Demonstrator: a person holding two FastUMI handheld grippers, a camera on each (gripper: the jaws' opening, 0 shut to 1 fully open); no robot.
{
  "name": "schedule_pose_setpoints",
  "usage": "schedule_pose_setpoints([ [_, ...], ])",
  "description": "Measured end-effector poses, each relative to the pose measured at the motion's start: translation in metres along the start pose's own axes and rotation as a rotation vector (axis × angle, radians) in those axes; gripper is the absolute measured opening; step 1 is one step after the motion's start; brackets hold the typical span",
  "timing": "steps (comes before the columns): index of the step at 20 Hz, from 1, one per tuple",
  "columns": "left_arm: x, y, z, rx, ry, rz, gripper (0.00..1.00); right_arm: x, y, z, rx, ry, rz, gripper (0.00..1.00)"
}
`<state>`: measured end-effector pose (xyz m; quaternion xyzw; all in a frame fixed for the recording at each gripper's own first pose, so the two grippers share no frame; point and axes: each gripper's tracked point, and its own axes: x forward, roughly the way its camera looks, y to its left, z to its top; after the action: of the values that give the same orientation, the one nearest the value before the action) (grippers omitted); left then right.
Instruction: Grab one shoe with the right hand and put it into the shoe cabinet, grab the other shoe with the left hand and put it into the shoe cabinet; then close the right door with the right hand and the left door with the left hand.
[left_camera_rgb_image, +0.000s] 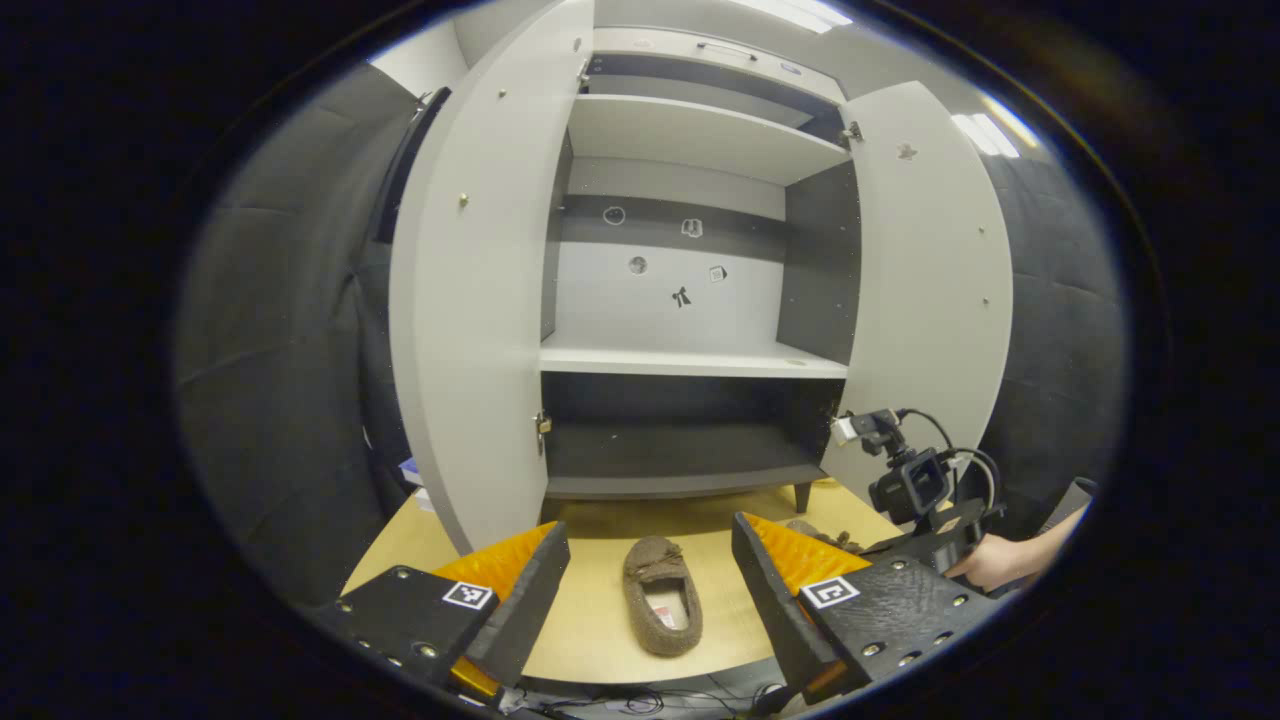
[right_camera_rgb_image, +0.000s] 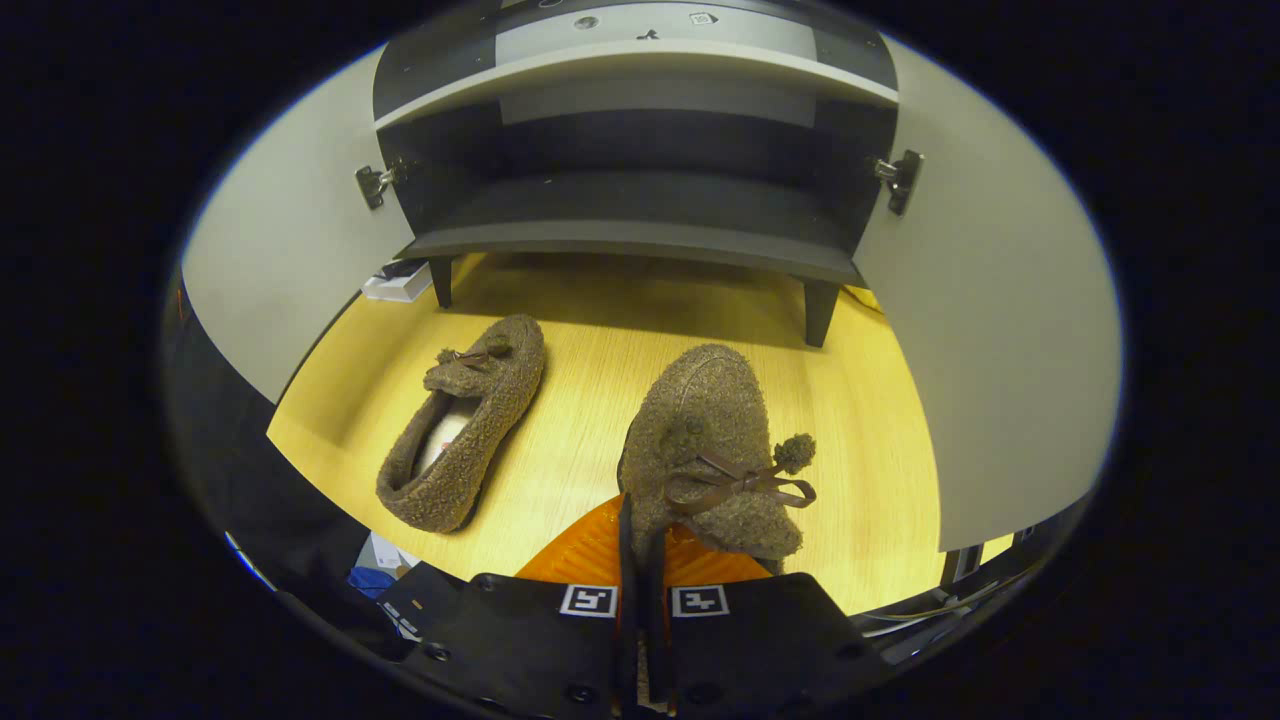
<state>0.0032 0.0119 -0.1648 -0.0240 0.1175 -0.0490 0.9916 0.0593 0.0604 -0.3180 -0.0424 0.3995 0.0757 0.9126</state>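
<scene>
Your right gripper pinches the heel of one fuzzy brown slipper — the heel itself is hidden between the fingers. Your left gripper is spread wide above the other slipper near the desk's front edge. The shoe cabinet stands open — its shelves bare.

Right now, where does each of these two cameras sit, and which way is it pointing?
Left gripper view: rides the left gripper, open, facing the open shoe cabinet; a hand holds the other gripper at right.
Right gripper view: rides the right gripper, low, fingers closed on a shoe's heel edge.
Shared: the cabinet, the second shoe and the wooden floor.
</scene>
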Motion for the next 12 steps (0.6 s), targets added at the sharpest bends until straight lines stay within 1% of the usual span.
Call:
schedule_pose_setpoints([
  [4,0.006,-0.01,0.003,0.019,-0.007,-0.033,0.95,-0.033,0.002,0.013,0.059,-0.04,0.016,0.06],
  [8,0.013,-0.01,0.005,0.03,0.001,-0.049,0.95,-0.068,0.012,0.032,0.072,-0.093,0.036,0.06],
  [12,0.015,-0.006,0.014,0.049,-0.012,-0.044,0.95,-0.101,0.024,0.068,0.075,-0.164,0.074,0.06],
])
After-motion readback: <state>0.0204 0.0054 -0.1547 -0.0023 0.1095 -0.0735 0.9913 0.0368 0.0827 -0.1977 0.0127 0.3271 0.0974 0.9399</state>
